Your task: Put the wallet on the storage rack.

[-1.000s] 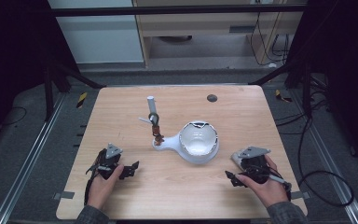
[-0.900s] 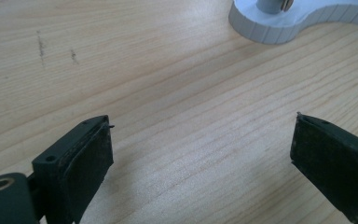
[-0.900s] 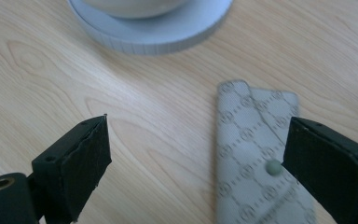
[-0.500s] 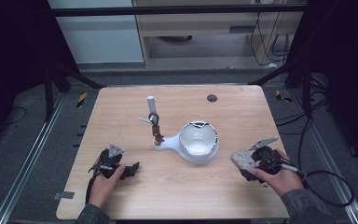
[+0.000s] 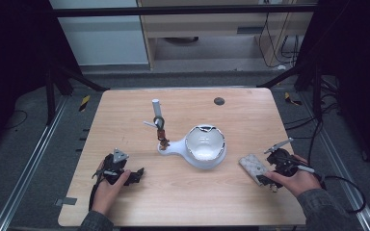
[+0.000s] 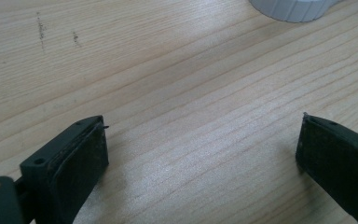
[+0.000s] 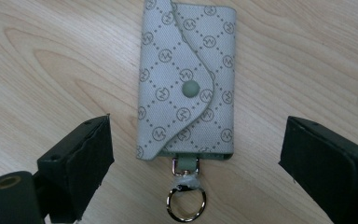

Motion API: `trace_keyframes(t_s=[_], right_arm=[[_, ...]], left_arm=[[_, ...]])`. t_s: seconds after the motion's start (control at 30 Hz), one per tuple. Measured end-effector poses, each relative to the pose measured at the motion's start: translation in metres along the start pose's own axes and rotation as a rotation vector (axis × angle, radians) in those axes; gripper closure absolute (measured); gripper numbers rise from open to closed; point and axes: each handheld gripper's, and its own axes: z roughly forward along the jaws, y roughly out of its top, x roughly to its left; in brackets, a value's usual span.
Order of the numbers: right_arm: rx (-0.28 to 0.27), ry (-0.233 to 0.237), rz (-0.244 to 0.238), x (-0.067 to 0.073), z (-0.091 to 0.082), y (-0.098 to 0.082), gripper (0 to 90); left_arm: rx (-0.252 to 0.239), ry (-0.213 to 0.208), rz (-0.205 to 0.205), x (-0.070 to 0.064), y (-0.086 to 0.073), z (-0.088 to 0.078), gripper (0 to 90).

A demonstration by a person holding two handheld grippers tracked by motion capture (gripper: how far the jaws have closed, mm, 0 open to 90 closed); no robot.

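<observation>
On the table (image 7: 37, 56), a grey patterned key pouch (image 7: 186, 79), snapped shut.

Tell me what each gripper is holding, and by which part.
Nothing is held. The right gripper has open jaws either side of the key pouch lying on the table, pads clear. The left gripper is open over bare wood.

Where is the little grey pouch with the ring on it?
The pouch lies flat on the table's right side in the high view, between the white bowl and the right gripper, whose open fingers sit on either side without touching it.
</observation>
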Motion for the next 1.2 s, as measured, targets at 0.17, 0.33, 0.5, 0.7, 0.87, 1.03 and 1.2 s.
trace_keyframes(t_s=[0.17,0.33,0.5,0.7,0.87,1.03,1.2], right_arm=[[0.013,0.012,-0.01,-0.001,0.004,-0.003,11.7],[0.037,0.012,-0.016,-0.001,0.01,-0.004,11.9],[0.056,0.014,-0.01,-0.001,0.015,-0.002,9.9],[0.076,0.028,0.012,0.001,0.025,0.003,9.9],[0.104,0.028,-0.006,0.003,0.032,0.006,14.9],[0.113,0.027,-0.011,0.003,0.035,0.007,17.0],[0.116,0.022,-0.013,0.001,0.036,0.007,23.3]], left_arm=[[0.003,0.0,0.004,0.0,0.0,0.0,1.1],[0.007,-0.003,0.007,-0.001,0.0,0.0,0.3],[0.008,-0.005,0.008,-0.001,0.0,0.0,0.2],[0.006,-0.009,0.011,-0.002,0.0,0.0,0.1],[0.006,-0.011,0.013,-0.002,0.0,0.001,0.0],[0.007,-0.012,0.015,-0.002,0.001,0.001,0.0],[0.007,-0.012,0.015,-0.003,0.001,0.001,0.0]])
